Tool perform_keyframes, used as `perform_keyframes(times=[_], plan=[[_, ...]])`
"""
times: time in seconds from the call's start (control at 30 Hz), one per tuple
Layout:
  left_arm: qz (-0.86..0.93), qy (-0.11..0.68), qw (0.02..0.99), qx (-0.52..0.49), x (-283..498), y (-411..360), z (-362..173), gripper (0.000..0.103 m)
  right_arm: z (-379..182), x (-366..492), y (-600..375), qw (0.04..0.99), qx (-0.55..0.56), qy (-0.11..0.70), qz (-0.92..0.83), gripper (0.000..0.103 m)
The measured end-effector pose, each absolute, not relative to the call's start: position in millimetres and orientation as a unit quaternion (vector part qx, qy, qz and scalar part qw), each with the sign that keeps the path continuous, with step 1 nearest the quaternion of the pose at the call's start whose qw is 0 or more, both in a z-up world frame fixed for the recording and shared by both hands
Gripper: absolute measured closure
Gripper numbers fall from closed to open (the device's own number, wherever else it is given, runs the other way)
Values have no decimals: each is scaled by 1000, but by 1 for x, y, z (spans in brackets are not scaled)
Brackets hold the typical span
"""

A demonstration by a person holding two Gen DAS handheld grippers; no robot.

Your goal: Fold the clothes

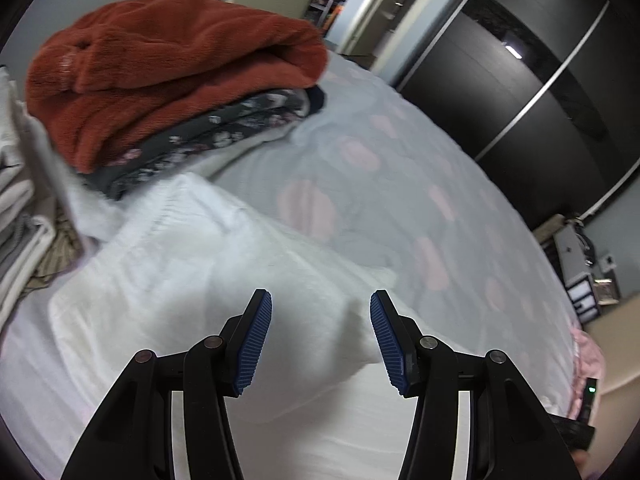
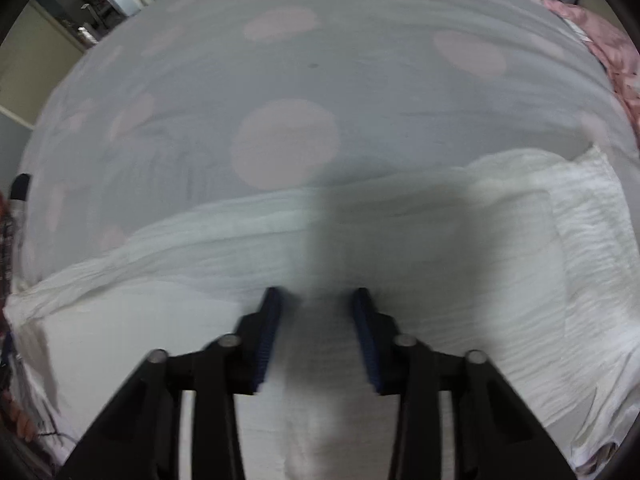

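White knit garment (image 1: pixel 208 264) lay spread on the bed (image 1: pixel 400 184). Left gripper (image 1: pixel 321 338) and right gripper (image 2: pixel 316 336) hovered over it, jaws apart, empty. A shallow pinch risked catching one layer only, or the bedsheet.

- The left gripper (image 1: pixel 321 300) hangs with its two black fingers spread wide, nothing caught between them.
- Its blue ribbed pads (image 1: pixel 256 344) face each other across a broad gap, tips tilted slightly outward at the far end.
- The right gripper (image 2: pixel 316 296) also stands parted, though its gap is narrower than the left one's.
- Its blue pads (image 2: pixel 267 344) look smeared by blur, so their ribbing is hard to make out.
- Both grippers point forward and down, their black linkage arms fanning out near the camera.
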State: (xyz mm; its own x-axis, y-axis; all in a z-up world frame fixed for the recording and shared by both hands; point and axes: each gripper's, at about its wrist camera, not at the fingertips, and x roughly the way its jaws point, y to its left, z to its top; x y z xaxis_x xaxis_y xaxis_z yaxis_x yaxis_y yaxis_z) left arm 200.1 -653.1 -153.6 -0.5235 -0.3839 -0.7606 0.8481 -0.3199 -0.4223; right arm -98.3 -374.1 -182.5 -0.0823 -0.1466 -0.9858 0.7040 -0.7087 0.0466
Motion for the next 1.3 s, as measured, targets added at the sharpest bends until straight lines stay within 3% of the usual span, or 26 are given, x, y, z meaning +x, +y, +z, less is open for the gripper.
perform_keyframes(times=[0.07,0.6,0.83,1.03,1.3], plan=[[-762,425,401,279,199,-656,-157,50,-176,-100,-370,301,601,232,-703,94],[-748,431,412,290,204,-660,-160,50,0,-144,-333,281,470,301,-780,96],[-744,418,423,304,198,-659,-165,50,44,-196,-284,229,427,290,-825,96],[-741,393,435,327,189,-658,-173,50,18,-263,-251,188,447,238,-842,97],[-736,372,446,348,180,-658,-183,50,-70,-308,-249,182,468,233,-833,96]])
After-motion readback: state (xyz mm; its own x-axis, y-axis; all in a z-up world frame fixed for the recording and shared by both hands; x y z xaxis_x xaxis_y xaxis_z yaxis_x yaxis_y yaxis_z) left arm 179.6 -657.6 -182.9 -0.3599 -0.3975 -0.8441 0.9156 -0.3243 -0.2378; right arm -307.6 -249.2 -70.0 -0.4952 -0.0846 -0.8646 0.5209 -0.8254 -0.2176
